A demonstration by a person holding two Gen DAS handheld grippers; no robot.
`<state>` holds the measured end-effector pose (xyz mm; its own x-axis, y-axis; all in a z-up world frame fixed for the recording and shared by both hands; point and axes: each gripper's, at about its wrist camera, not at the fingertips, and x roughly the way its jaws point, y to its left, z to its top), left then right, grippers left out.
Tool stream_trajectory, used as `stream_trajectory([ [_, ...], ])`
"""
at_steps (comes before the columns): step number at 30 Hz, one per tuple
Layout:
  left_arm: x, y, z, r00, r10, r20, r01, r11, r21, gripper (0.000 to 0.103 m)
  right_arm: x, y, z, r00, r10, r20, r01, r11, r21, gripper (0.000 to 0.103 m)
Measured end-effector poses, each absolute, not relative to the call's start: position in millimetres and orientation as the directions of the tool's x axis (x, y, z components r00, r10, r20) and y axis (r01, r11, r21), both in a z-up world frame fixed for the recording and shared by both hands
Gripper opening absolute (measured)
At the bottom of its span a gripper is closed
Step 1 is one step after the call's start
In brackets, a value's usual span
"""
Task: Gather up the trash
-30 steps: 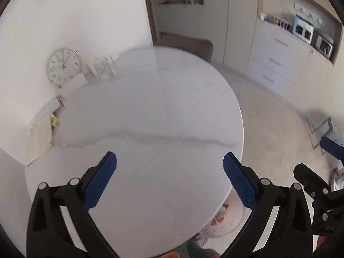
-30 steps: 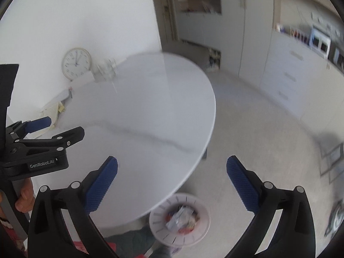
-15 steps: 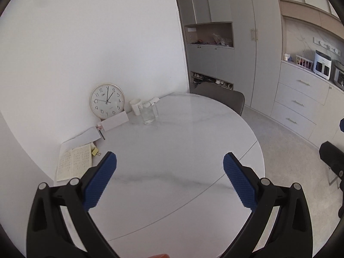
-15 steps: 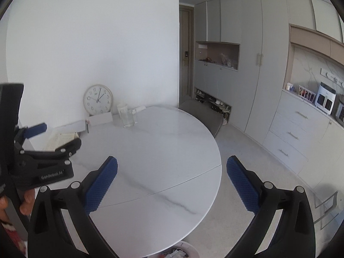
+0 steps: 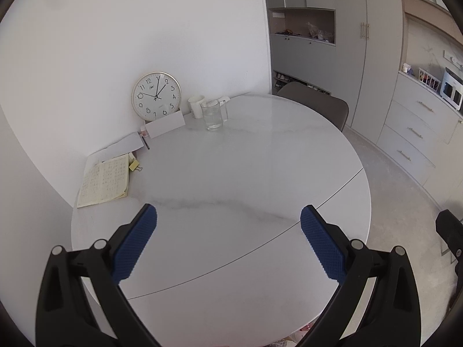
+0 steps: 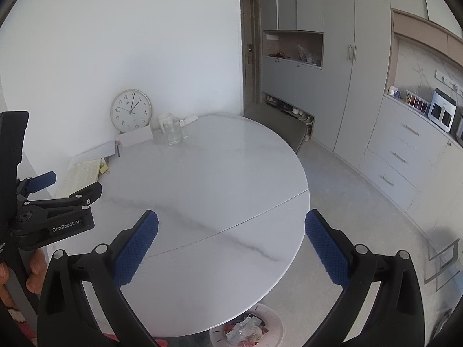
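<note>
My left gripper (image 5: 228, 243) hangs open over the near part of a round white marble table (image 5: 246, 173), with nothing between its blue pads. My right gripper (image 6: 231, 245) is open too, above the table's near right edge. A white trash bin (image 6: 272, 322) with crumpled wrappers inside stands on the floor below that edge, at the bottom of the right wrist view. The left gripper (image 6: 58, 199) shows from the side at the left of the right wrist view, held by a hand (image 6: 34, 271). I see no loose trash on the tabletop.
At the table's far side by the wall stand a round clock (image 5: 156, 96), a white card (image 5: 165, 125), a white mug (image 5: 196, 106) and a glass jug (image 5: 214, 115). An open notebook (image 5: 104, 180) lies at the left. A grey chair (image 5: 315, 107) and cabinets (image 5: 416, 133) stand beyond.
Both grippers have tilted up and pulled back from looking down at the table, so the wall, clock and far objects have come into view. Both stay open.
</note>
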<state>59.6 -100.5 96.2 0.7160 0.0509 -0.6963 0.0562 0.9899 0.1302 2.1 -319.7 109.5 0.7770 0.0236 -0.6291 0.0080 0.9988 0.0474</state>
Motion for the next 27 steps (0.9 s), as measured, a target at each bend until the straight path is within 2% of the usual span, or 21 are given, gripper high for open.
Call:
stream_trajectory([
  [27,81.3,-110.3,87.5,0.684,0.017,-0.729,0.087,0.991,0.105,0.095,19.7,-326.4,94.5,0.752,0.017,-0.659,0.013,0.999,0.041,0.101],
])
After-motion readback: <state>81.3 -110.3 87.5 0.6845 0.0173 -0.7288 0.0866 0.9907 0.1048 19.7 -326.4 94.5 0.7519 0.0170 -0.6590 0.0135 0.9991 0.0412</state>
